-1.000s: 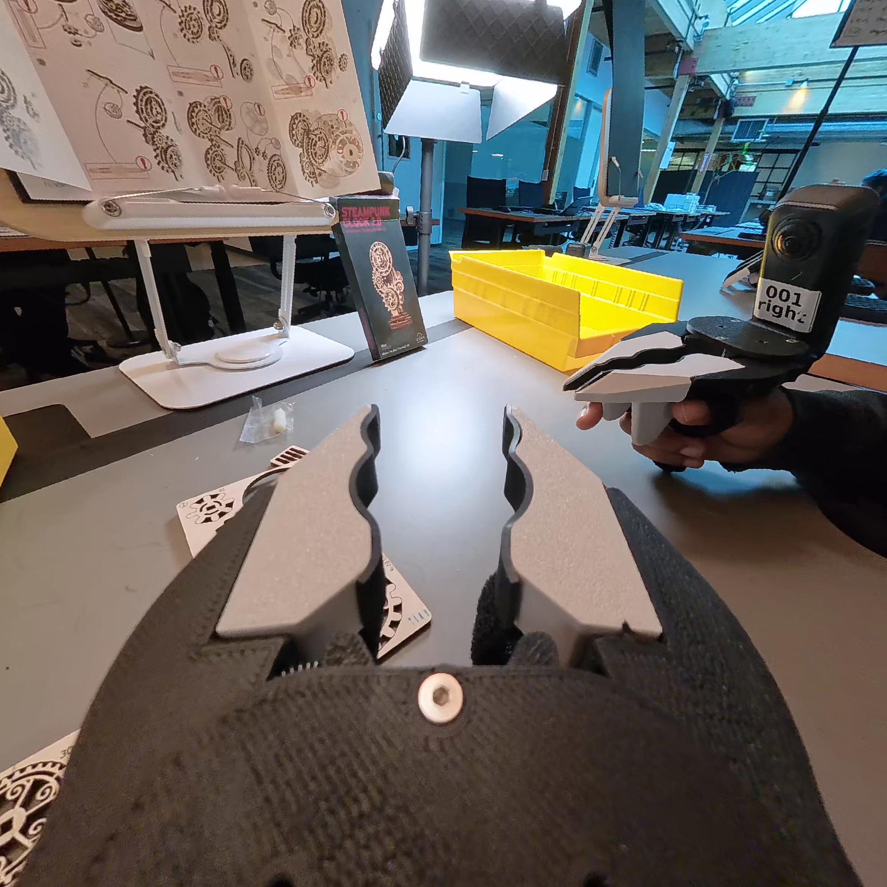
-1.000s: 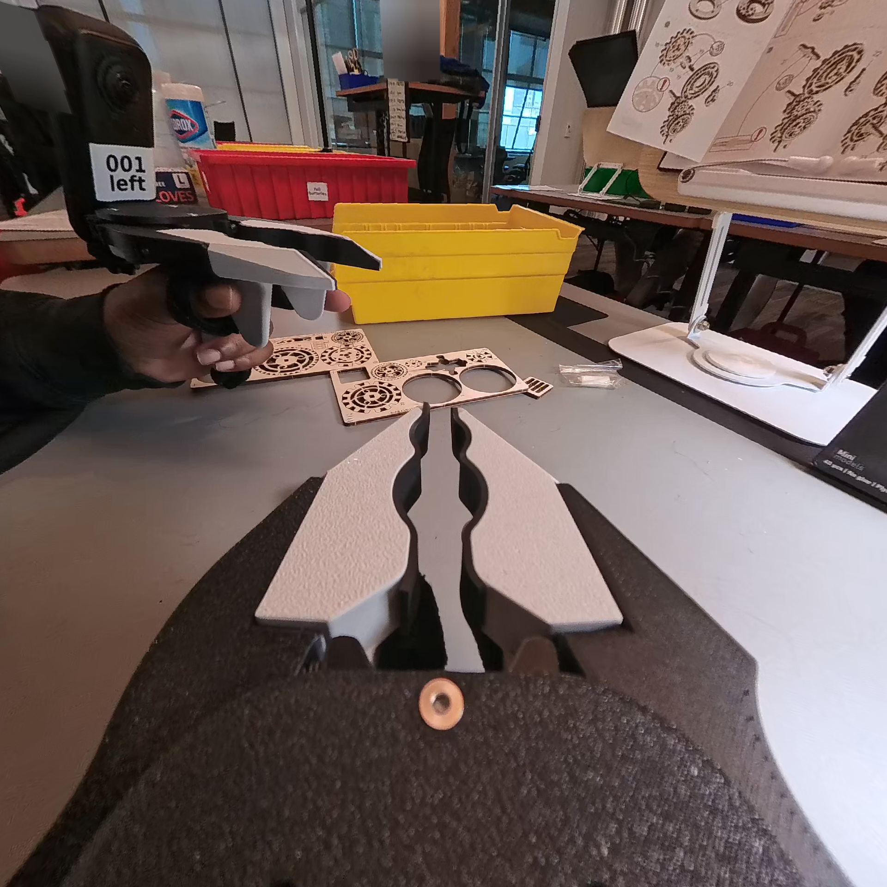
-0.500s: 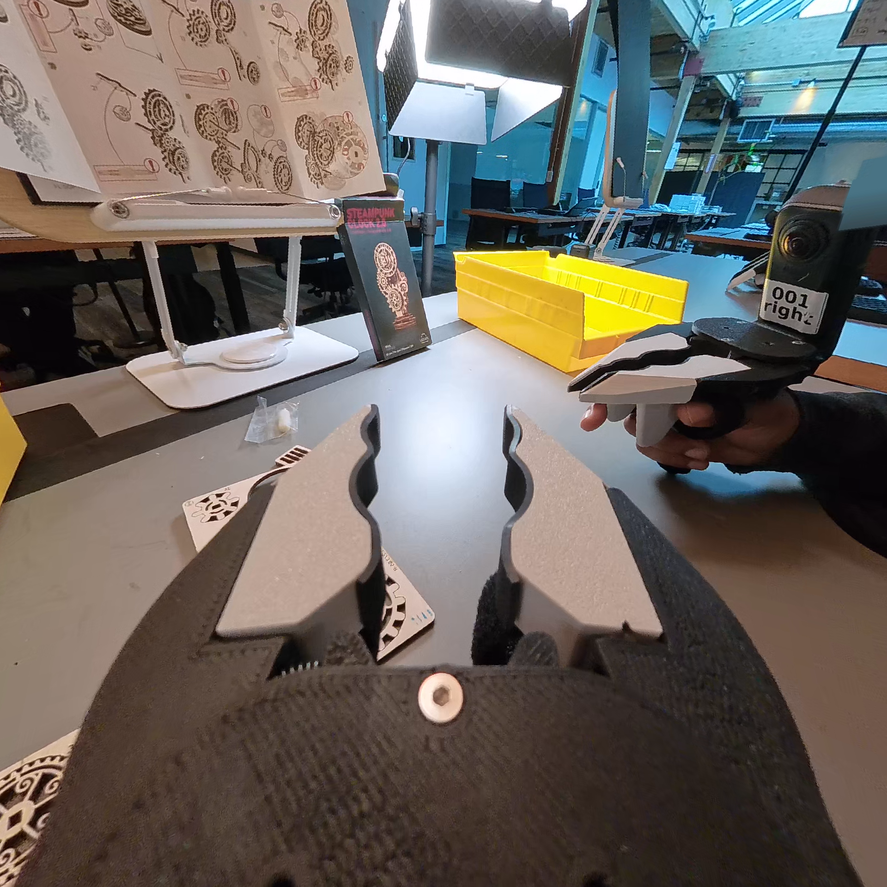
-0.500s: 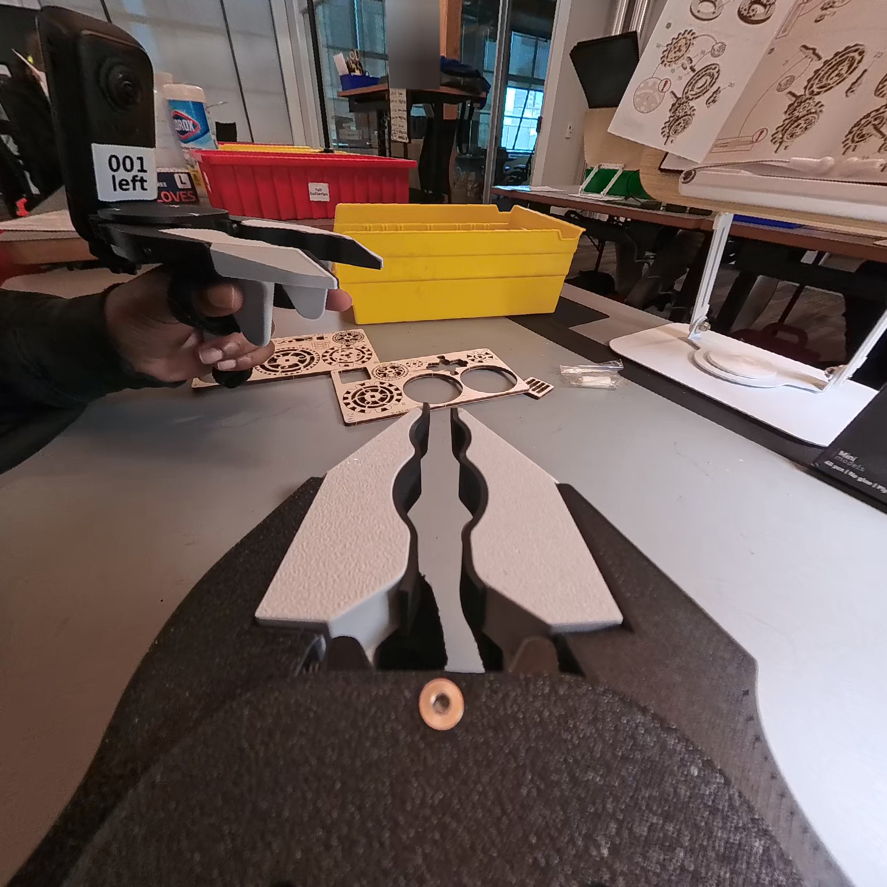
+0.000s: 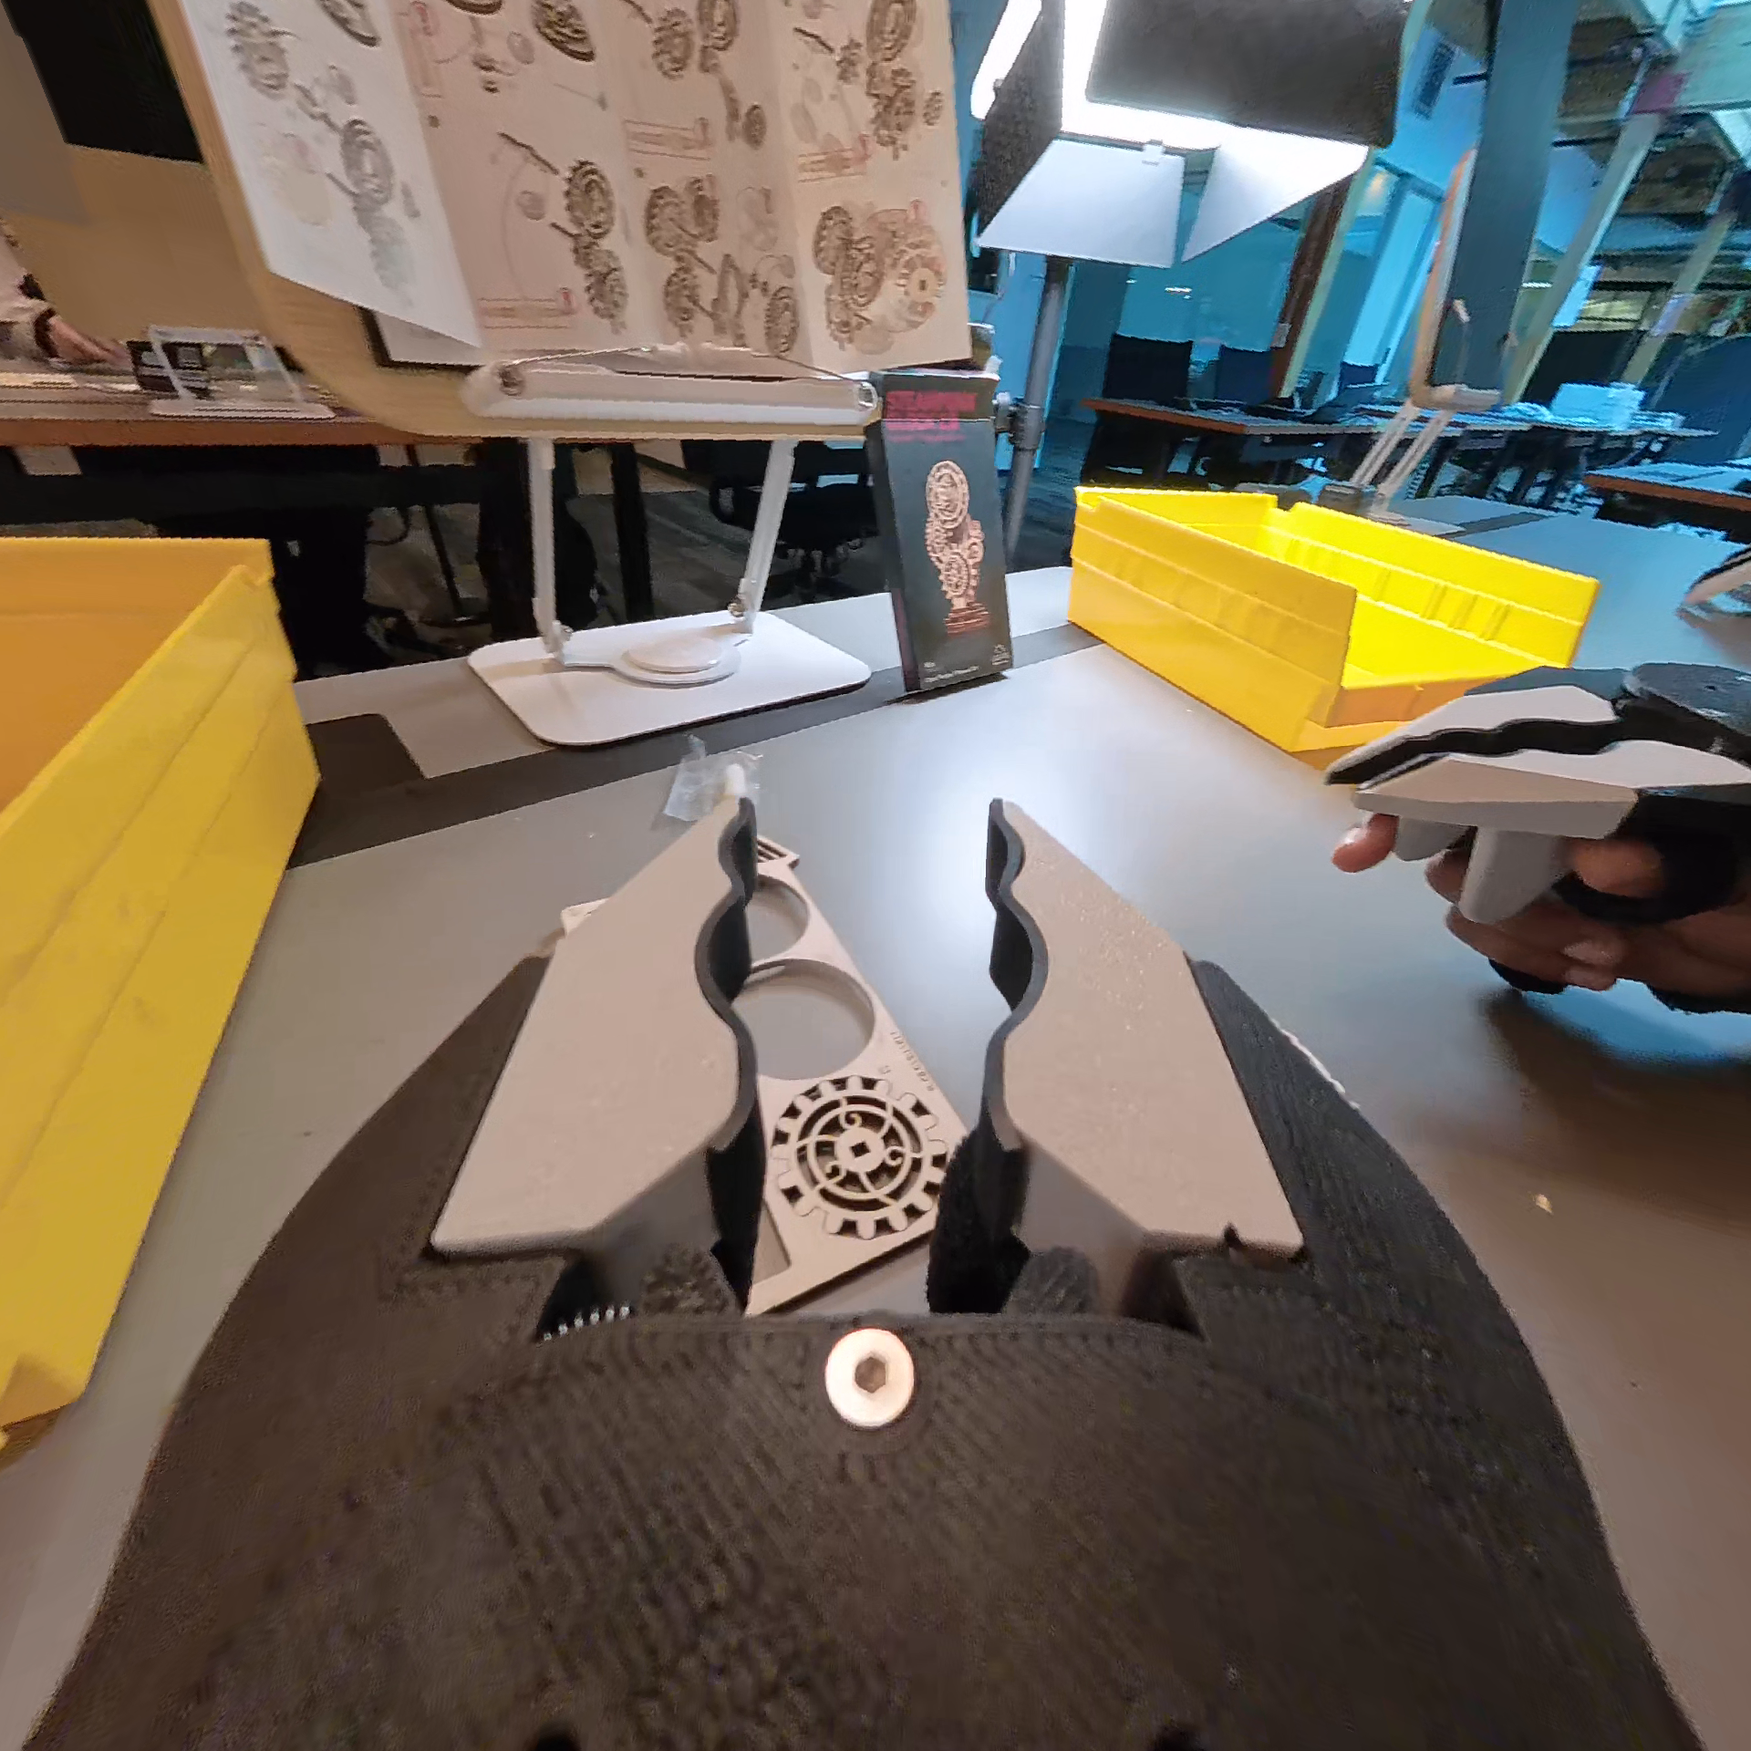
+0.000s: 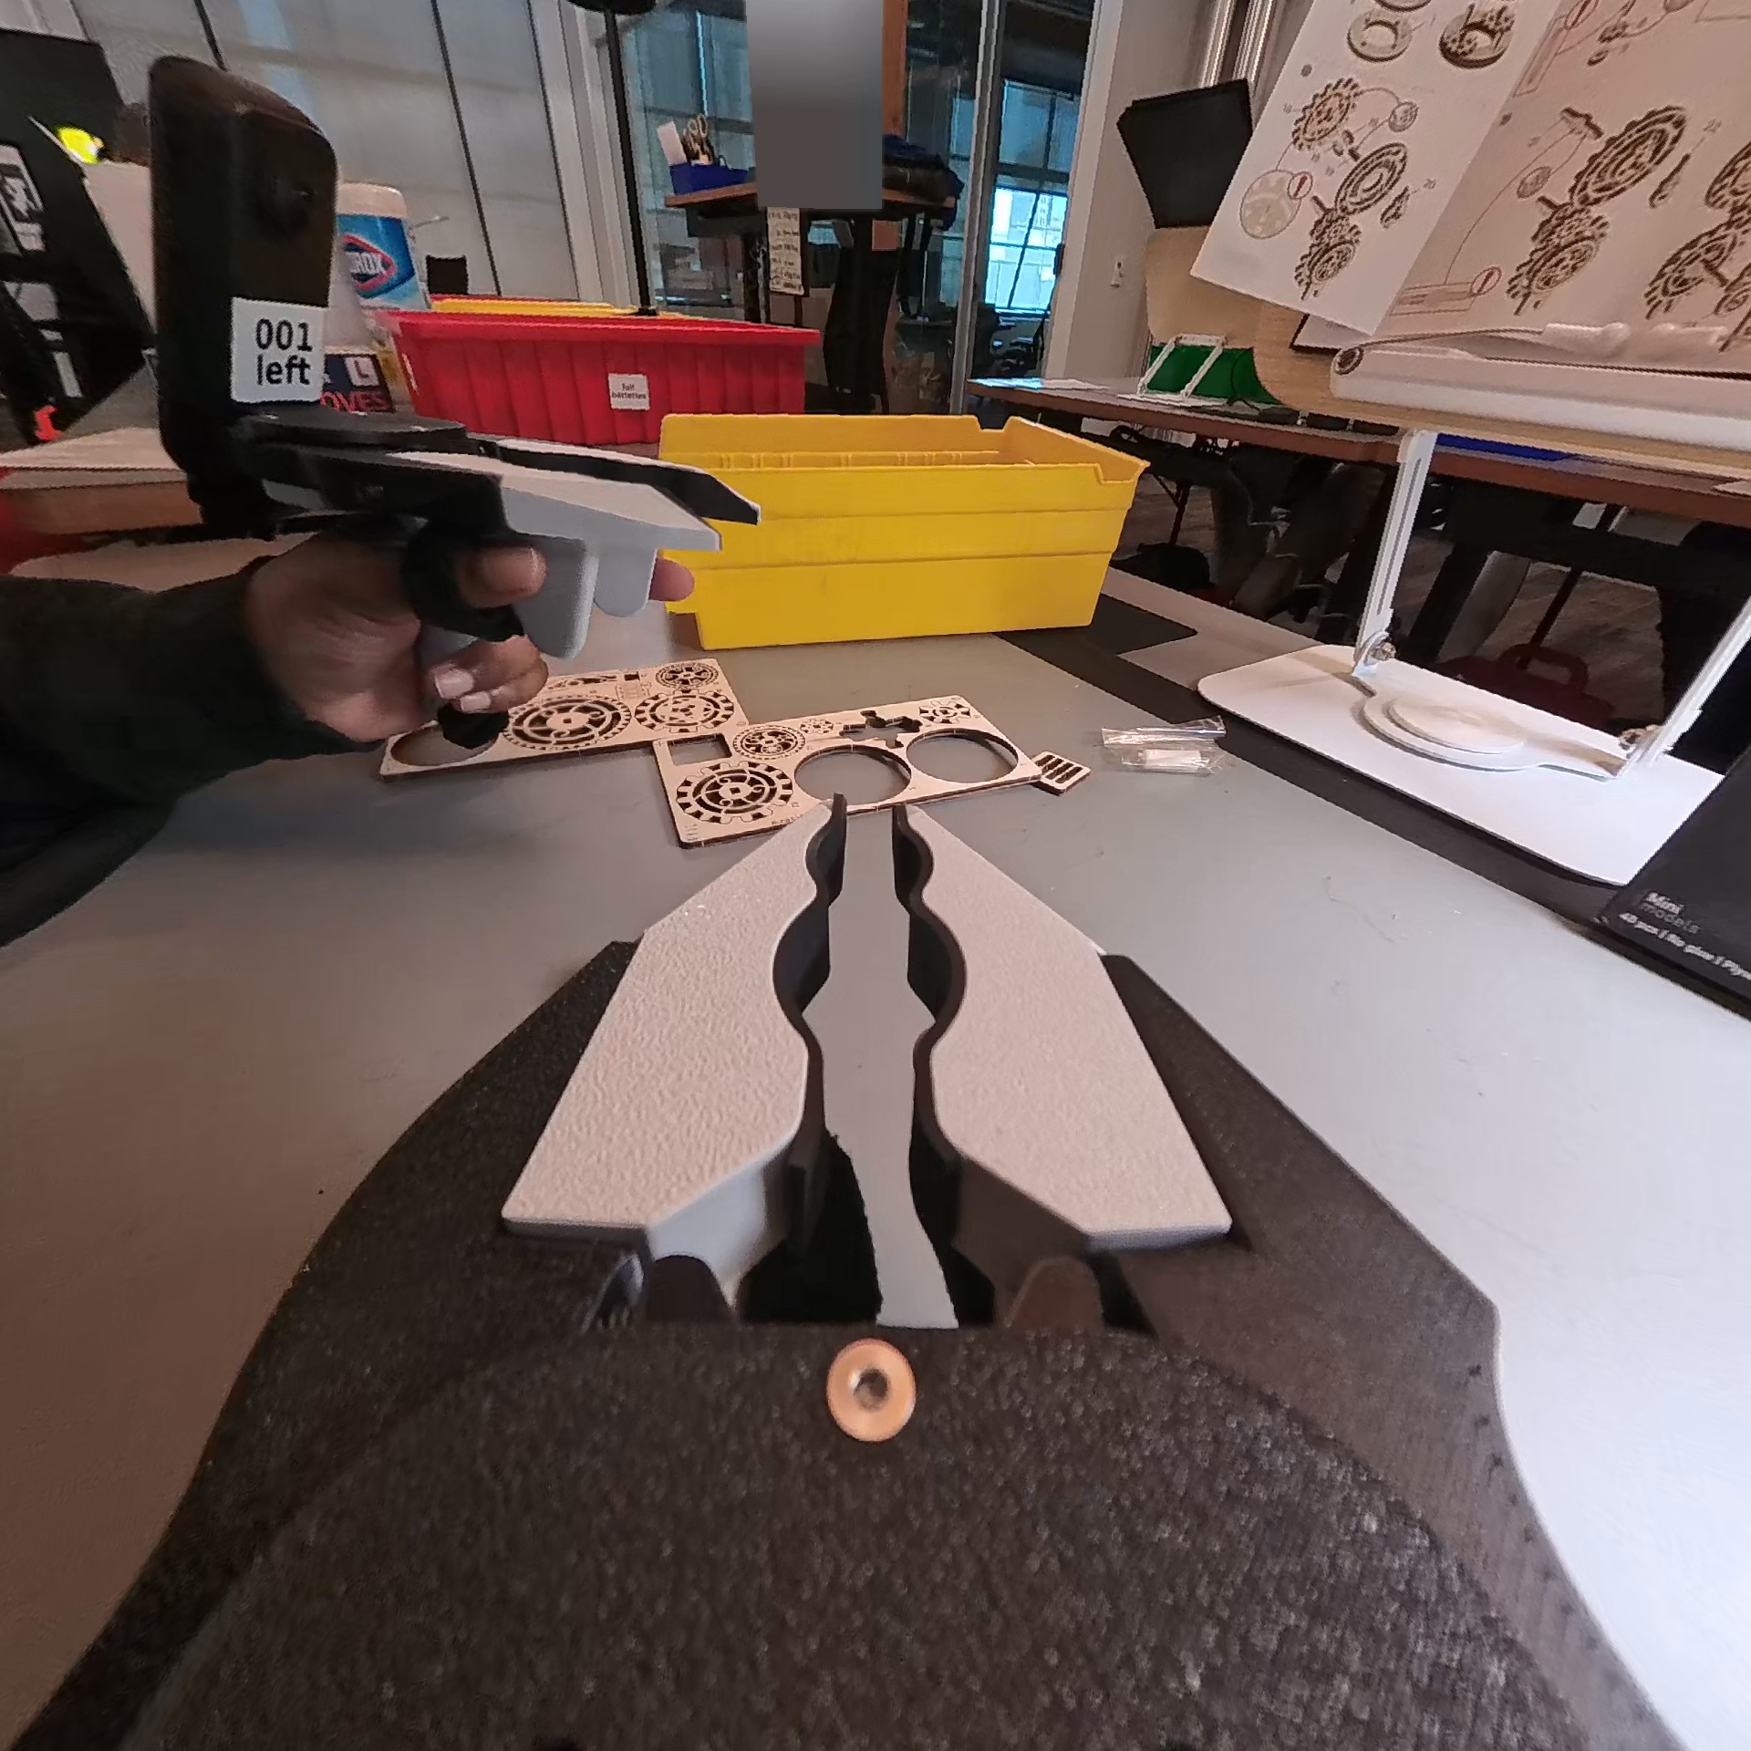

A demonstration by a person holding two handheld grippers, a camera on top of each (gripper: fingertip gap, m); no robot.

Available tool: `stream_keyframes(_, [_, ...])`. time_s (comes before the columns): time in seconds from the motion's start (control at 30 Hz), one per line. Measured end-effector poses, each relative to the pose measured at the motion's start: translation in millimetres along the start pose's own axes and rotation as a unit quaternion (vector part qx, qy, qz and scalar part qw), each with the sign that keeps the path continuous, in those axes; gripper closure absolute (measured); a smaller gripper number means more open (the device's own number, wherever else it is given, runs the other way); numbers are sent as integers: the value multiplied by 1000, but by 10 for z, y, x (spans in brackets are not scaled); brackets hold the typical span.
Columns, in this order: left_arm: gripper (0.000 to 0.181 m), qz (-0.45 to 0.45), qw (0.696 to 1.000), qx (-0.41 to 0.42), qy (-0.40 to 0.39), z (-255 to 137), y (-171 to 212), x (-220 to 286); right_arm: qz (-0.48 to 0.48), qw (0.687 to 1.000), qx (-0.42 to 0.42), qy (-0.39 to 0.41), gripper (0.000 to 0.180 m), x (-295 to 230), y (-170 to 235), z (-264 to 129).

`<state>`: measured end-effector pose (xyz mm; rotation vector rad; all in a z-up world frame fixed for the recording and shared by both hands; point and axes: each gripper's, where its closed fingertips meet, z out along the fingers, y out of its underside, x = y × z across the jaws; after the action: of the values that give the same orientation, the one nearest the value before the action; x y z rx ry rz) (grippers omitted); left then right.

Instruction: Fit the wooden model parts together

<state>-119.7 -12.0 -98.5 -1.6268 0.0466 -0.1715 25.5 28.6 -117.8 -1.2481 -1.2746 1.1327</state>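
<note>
The left gripper [image 5: 867,834] hangs with its jaws spread wide and empty above a laser-cut wooden parts sheet [image 5: 834,1118] lying flat on the grey table [image 5: 1184,853], a gear pattern and two round cut-outs showing between its fingers. The right gripper [image 6: 864,805] sits low over bare table, well apart from the left, its jaws drawn to a narrow gap and holding nothing. A second wooden sheet [image 6: 606,715] lies touching the first, just in front of a yellow bin [image 6: 891,531], with a small plastic bag [image 6: 1161,749] beside them.

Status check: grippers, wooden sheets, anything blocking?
Left gripper open above pale laser-cut wooden gear sheet. Right gripper nearly closed, empty, short of it. Sheets flat, untouched. Nothing in the way.
</note>
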Motion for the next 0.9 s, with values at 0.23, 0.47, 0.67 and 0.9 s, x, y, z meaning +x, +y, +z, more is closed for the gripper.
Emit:
stream_keyframes(0.23, [135,0,1000,4,-16,-28,-25,-110,0,1000,2,-1,172,-5,-10,-5])
stream_keyframes(0.47, [138,0,1000,-3,-3,-2,9,-41,0,1000,1,-2,172,-8,-3,-2])
stream_keyframes(0.67, [140,1,1000,-7,6,16,29,3,2,1000,0,-1,173,-2,3,-2])
stream_keyframes(0.9, [139,23,999,-3,-25,-46,-58,-142,0,1000,-3,-1,173,-6,17,13])
